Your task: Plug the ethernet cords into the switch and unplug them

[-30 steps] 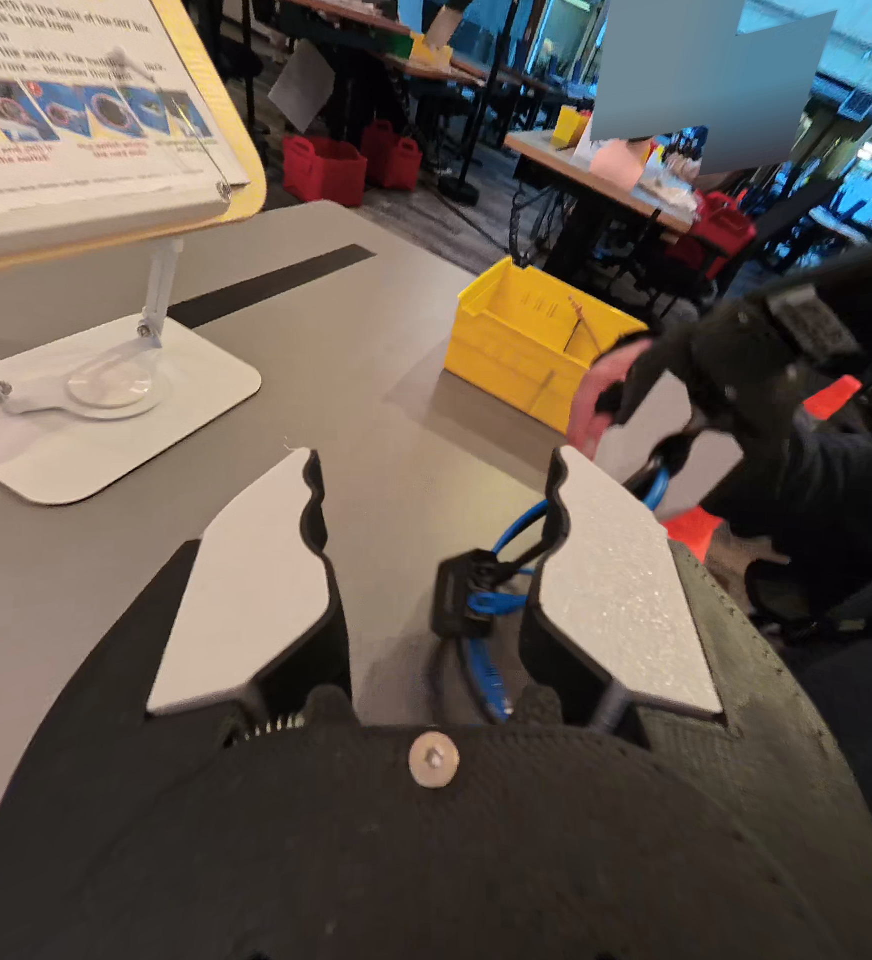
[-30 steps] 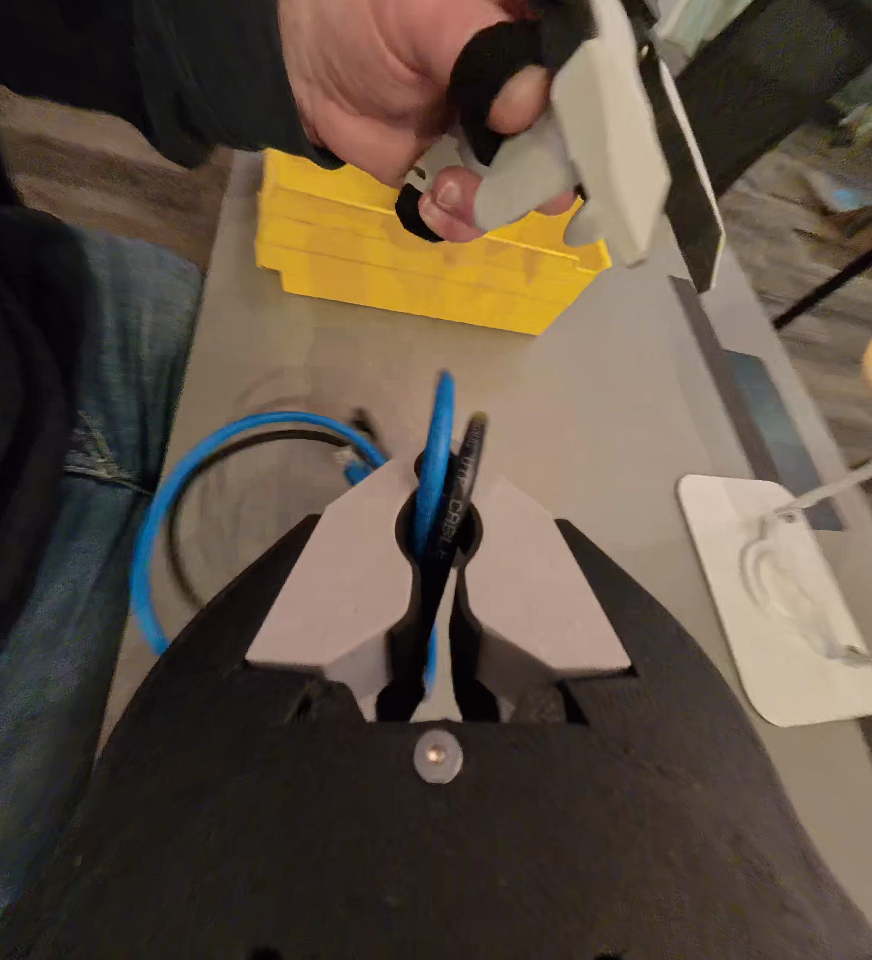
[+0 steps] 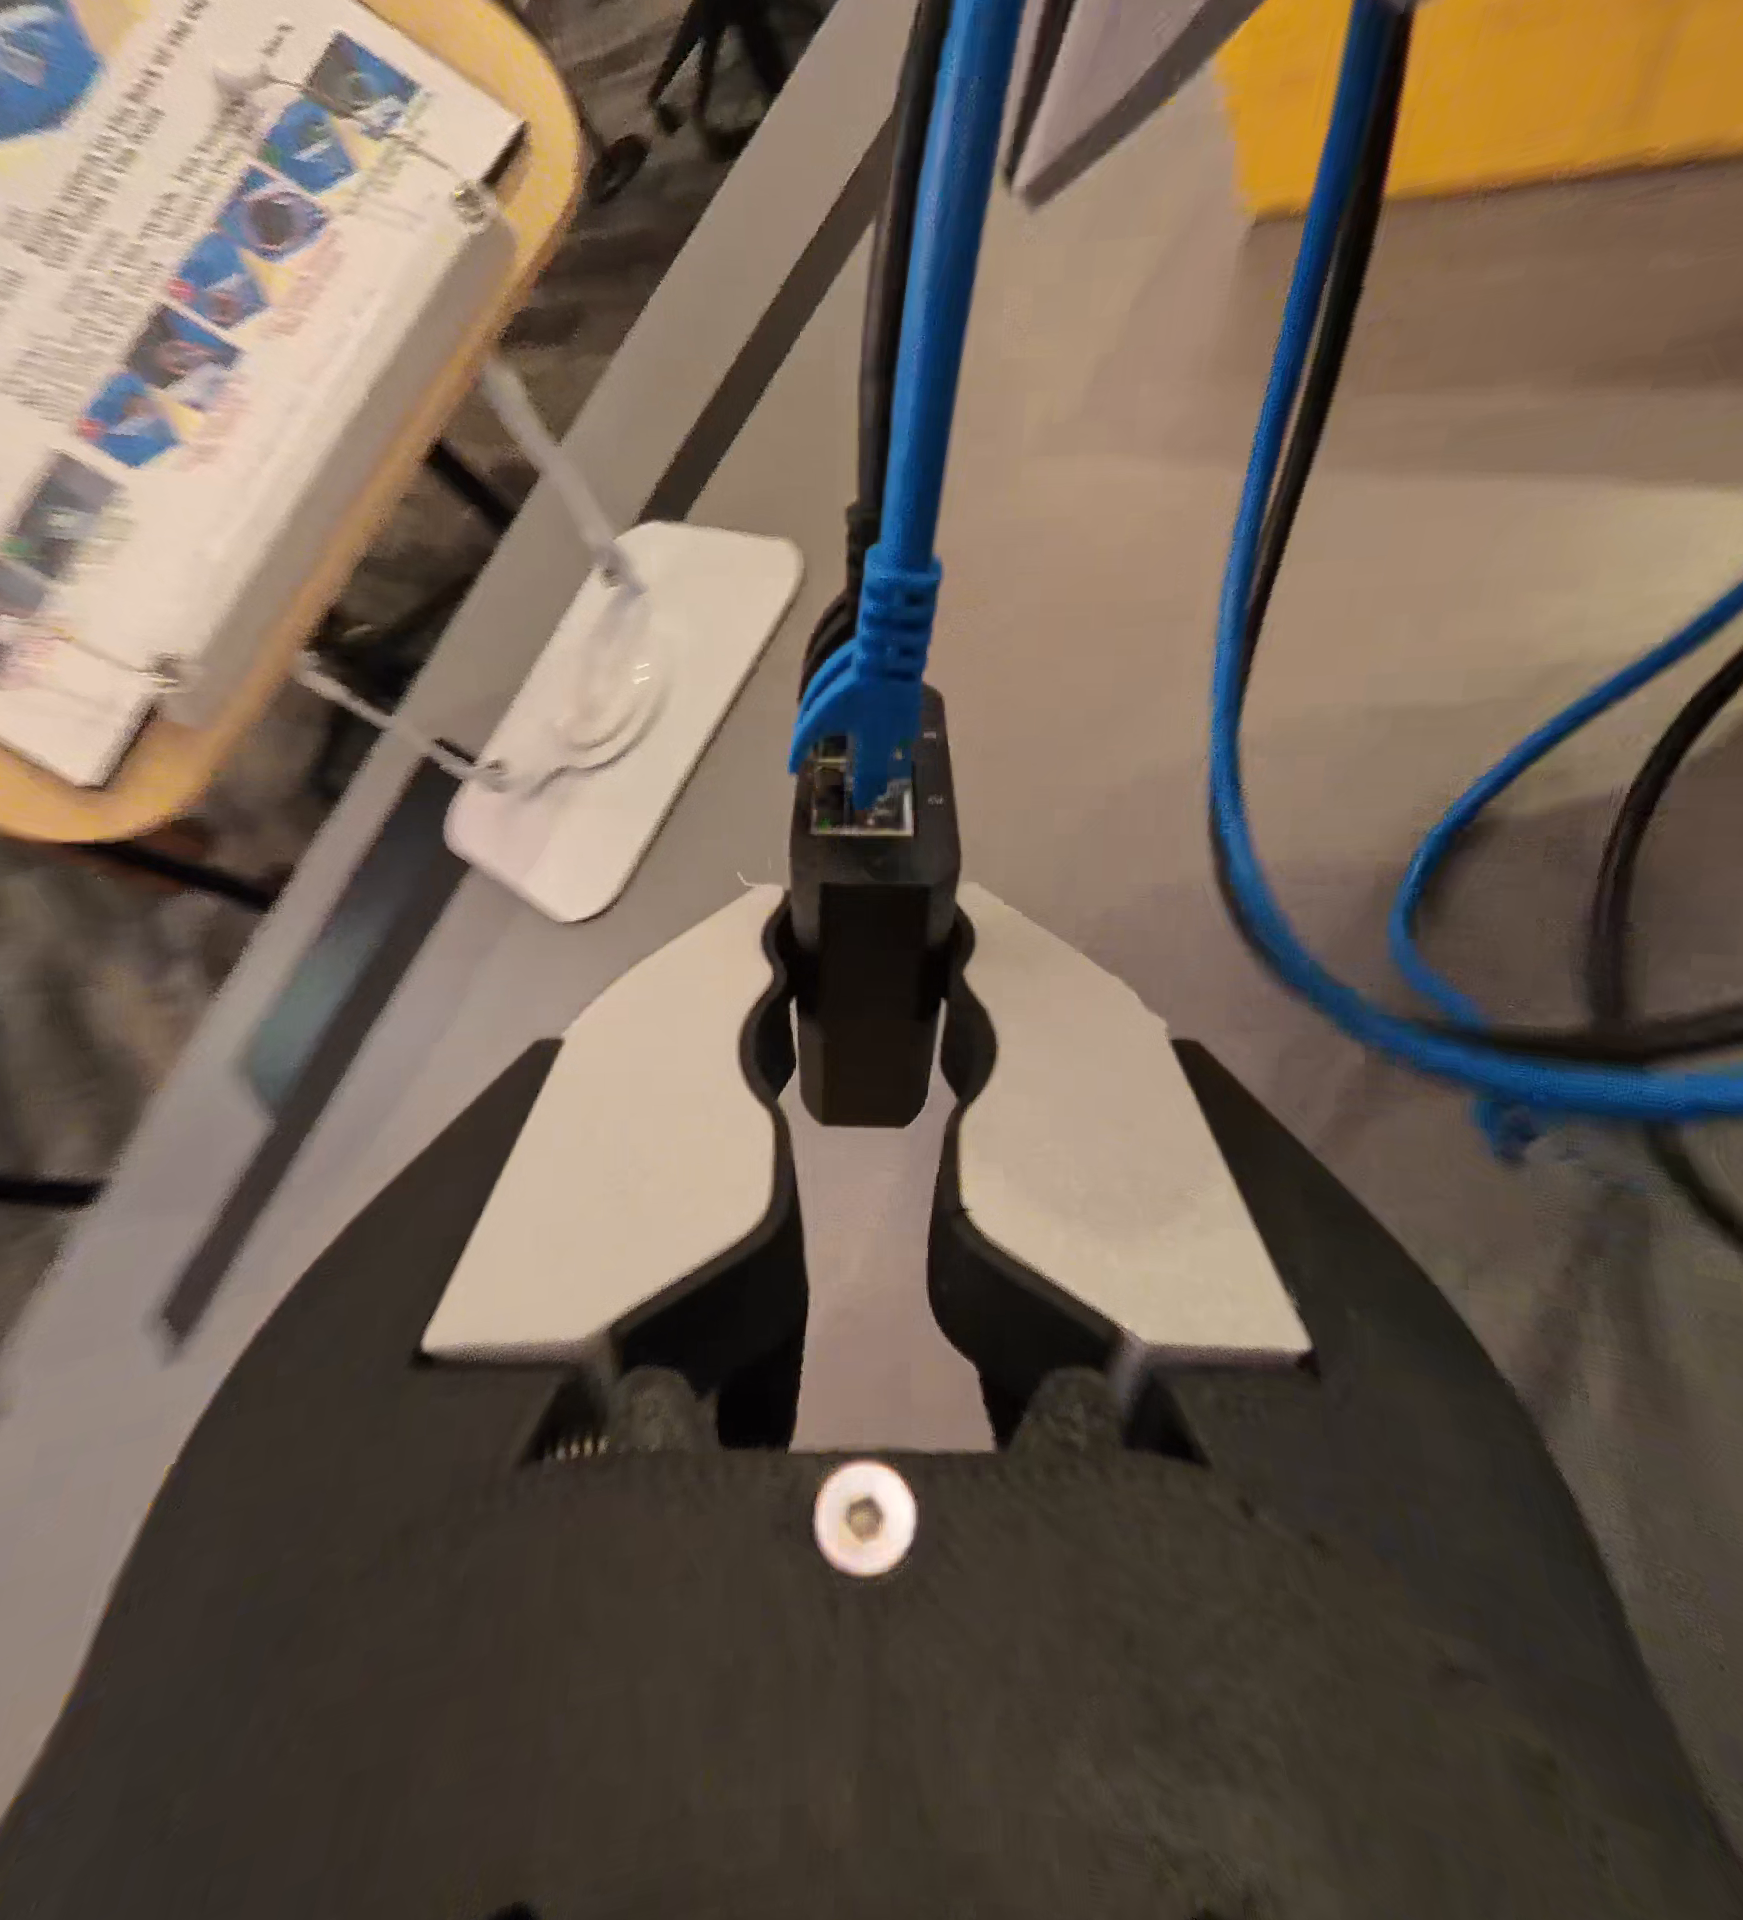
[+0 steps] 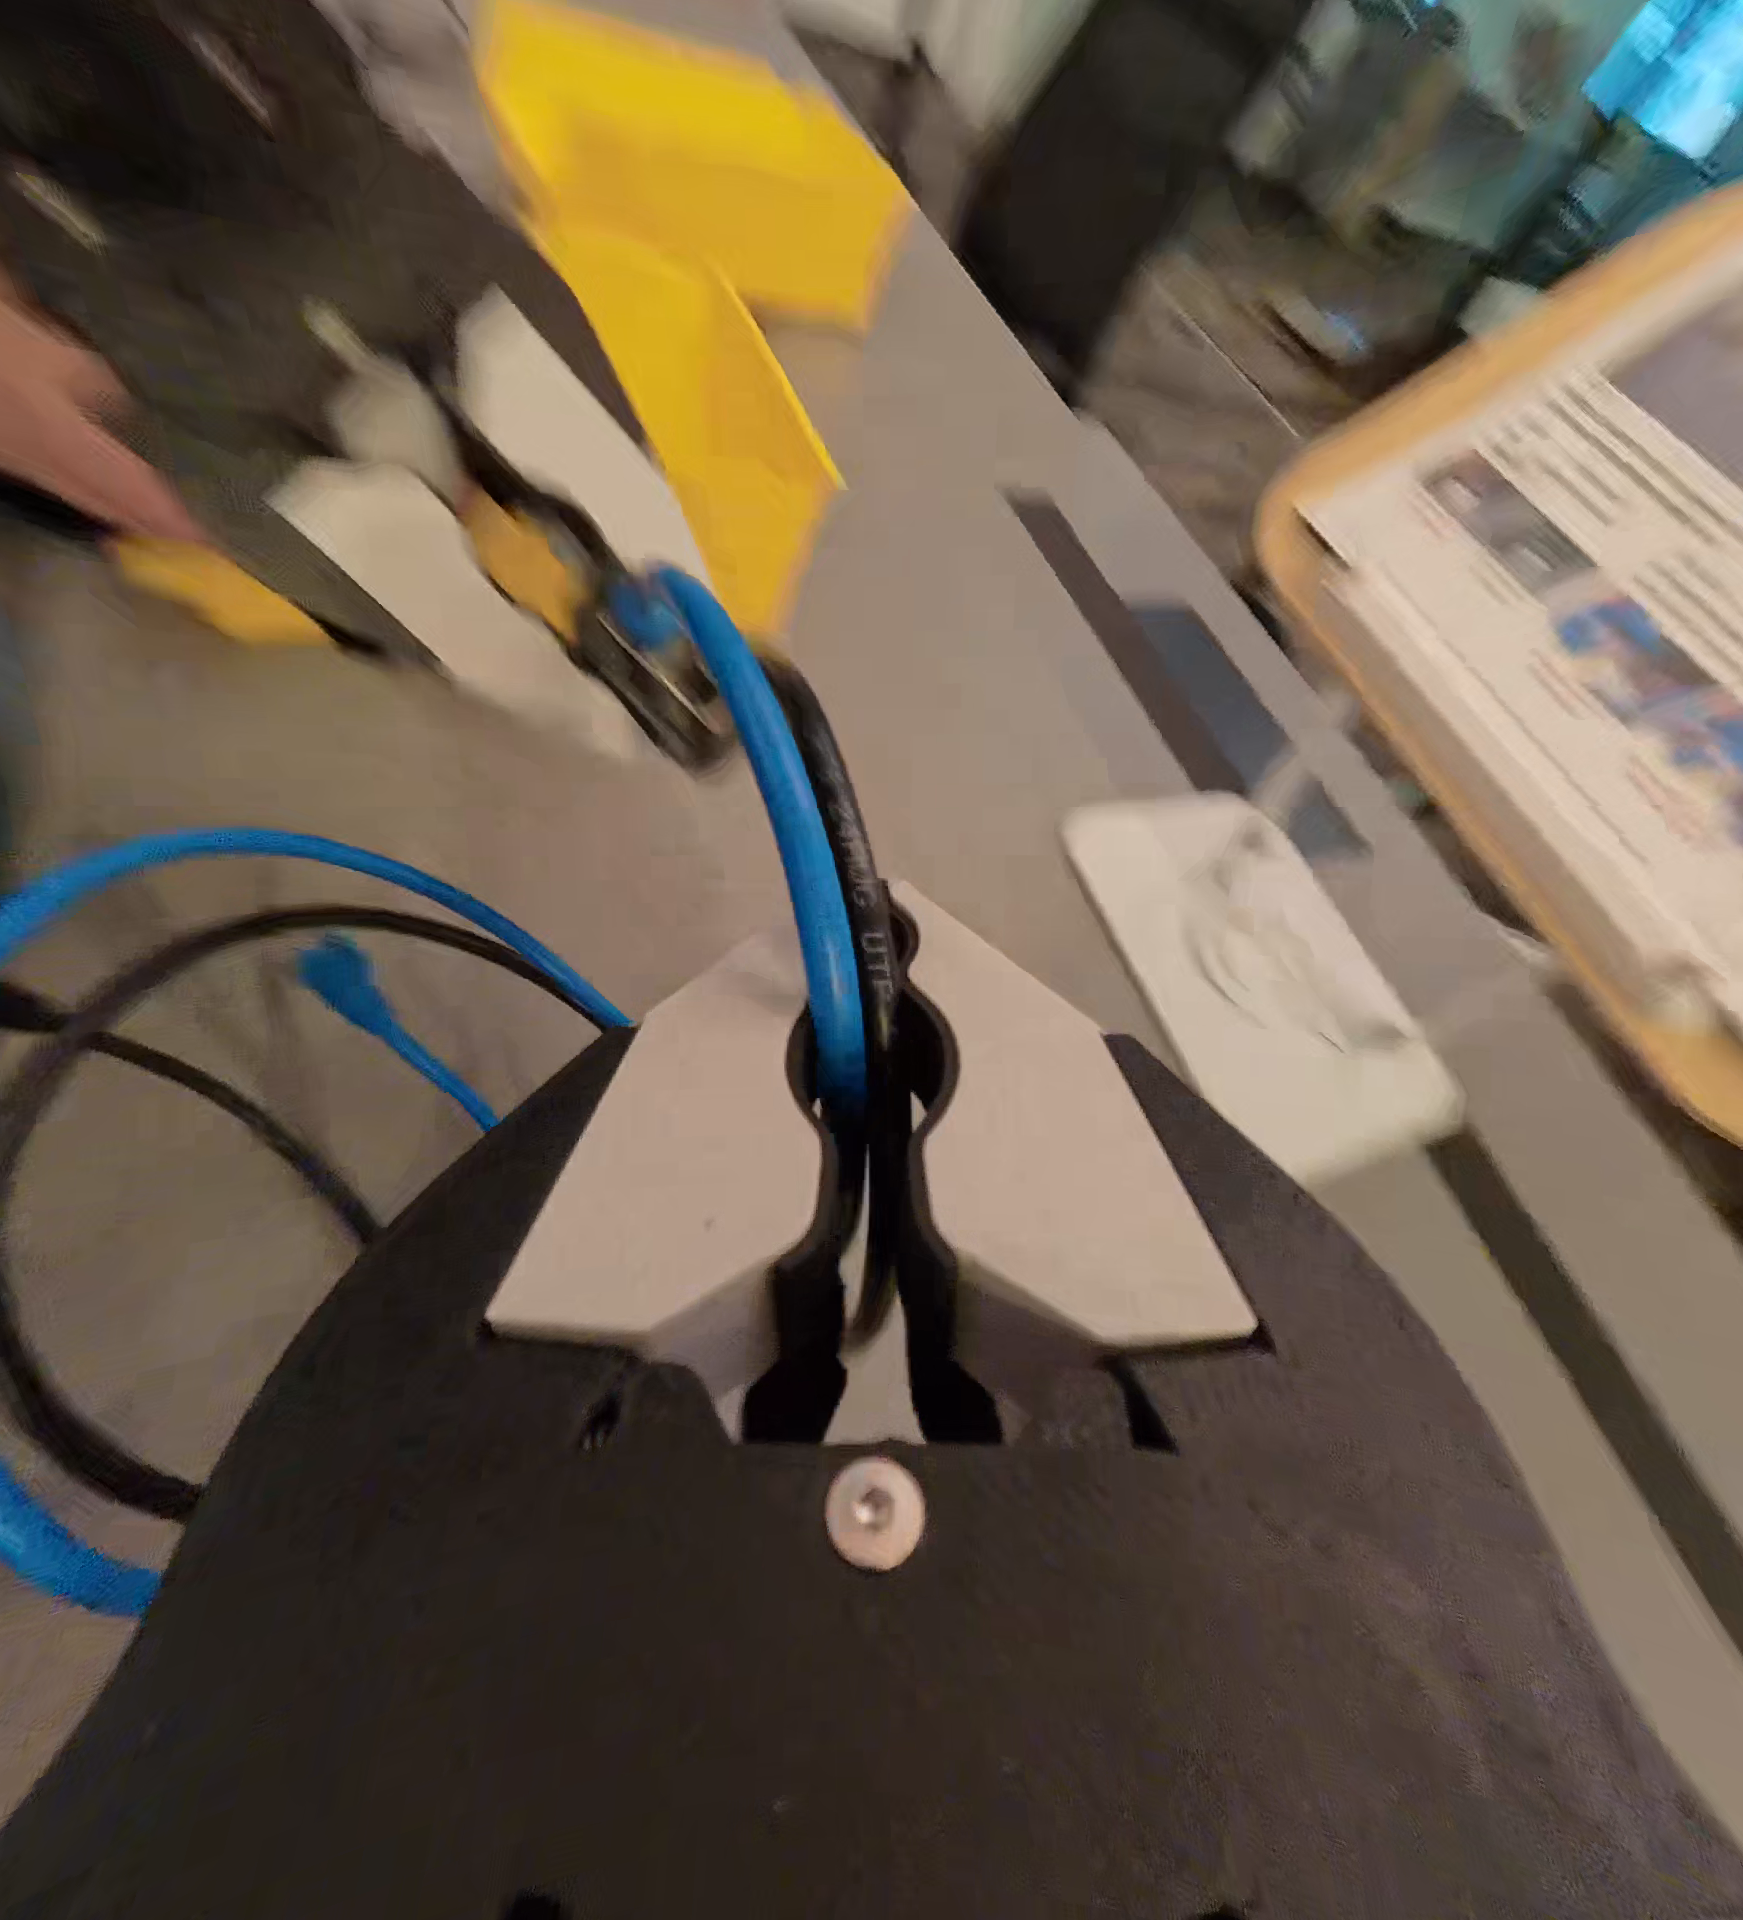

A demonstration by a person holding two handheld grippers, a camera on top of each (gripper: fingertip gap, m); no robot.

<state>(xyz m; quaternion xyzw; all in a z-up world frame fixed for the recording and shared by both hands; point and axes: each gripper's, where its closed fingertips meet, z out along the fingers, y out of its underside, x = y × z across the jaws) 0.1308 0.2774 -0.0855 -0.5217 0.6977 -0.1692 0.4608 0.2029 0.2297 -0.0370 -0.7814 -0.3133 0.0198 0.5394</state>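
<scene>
Left claw (image 3: 872, 997) clamps the black switch (image 3: 872, 935) above the worktop (image 3: 1158, 520), blue ethernet cord (image 3: 934, 364) plugged in. Right claw (image 4: 872, 1039) pinches blue and black cords (image 4: 872, 935) together; pulling both may jerk the switch loose rather than release the latch.

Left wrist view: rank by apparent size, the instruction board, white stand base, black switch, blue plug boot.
1. instruction board, cropped by the frame
2. white stand base
3. black switch, though nearer the camera, so true size is unsure
4. blue plug boot

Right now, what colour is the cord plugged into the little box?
Blue. The blue cord enters the black switch; the left wrist view shows it best.
</scene>
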